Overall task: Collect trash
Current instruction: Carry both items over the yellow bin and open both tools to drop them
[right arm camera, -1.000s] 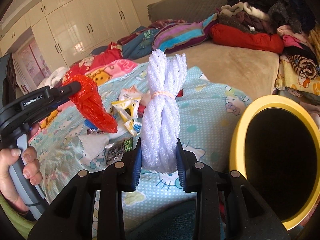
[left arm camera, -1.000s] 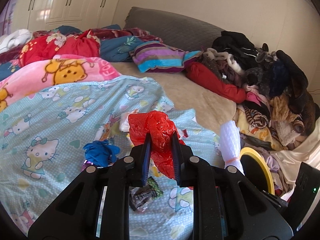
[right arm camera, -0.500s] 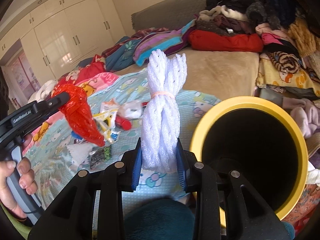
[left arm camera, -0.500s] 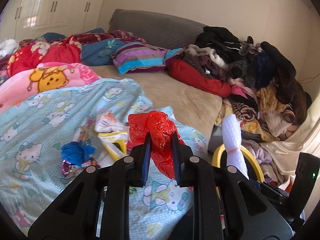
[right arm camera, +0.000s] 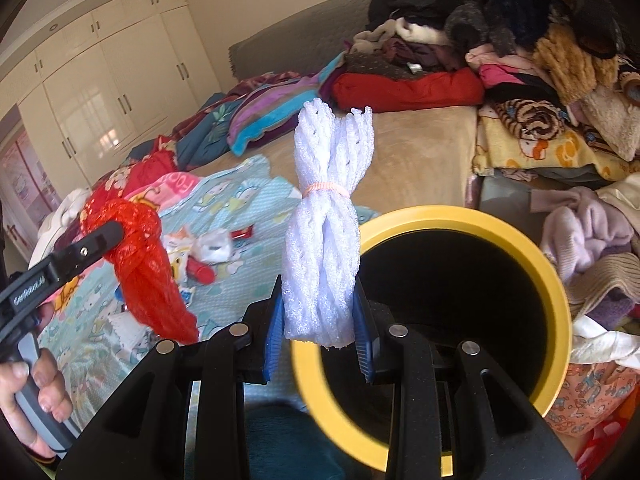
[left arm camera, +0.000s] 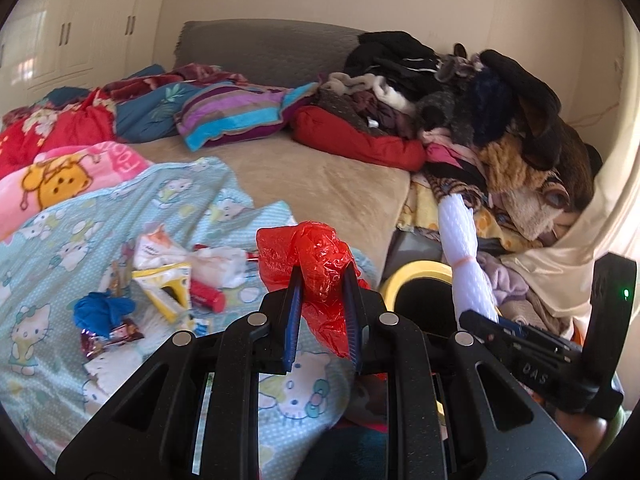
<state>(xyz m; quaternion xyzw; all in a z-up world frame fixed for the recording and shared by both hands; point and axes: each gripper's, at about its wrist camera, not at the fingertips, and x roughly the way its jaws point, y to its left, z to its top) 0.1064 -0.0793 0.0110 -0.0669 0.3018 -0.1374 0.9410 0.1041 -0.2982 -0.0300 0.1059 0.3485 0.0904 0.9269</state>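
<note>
My left gripper (left arm camera: 322, 300) is shut on a crumpled red plastic bag (left arm camera: 316, 264), held above the Hello Kitty blanket (left arm camera: 60, 248). The bag also shows in the right wrist view (right arm camera: 144, 264). My right gripper (right arm camera: 320, 320) is shut on a white foam net bundle (right arm camera: 326, 240) tied with a pink band, held upright at the left rim of a yellow-rimmed black bin (right arm camera: 556, 292). The bundle (left arm camera: 460, 256) and bin rim (left arm camera: 416, 270) also show in the left wrist view. Loose trash lies on the blanket: a blue wad (left arm camera: 100, 312), a yellow wrapper (left arm camera: 168, 288), a red tube (left arm camera: 206, 296).
A tall heap of clothes (left arm camera: 480, 112) fills the right side of the bed. Pillows and blankets (left arm camera: 228, 116) lie at the back. White wardrobes (right arm camera: 100, 80) stand along the far wall. The beige sheet (left arm camera: 320, 176) lies between blanket and clothes.
Both grippers have swung right, away from the trash pile, still holding their loads. The yellow bin now fills much more of the right wrist view, under the foam bundle.
</note>
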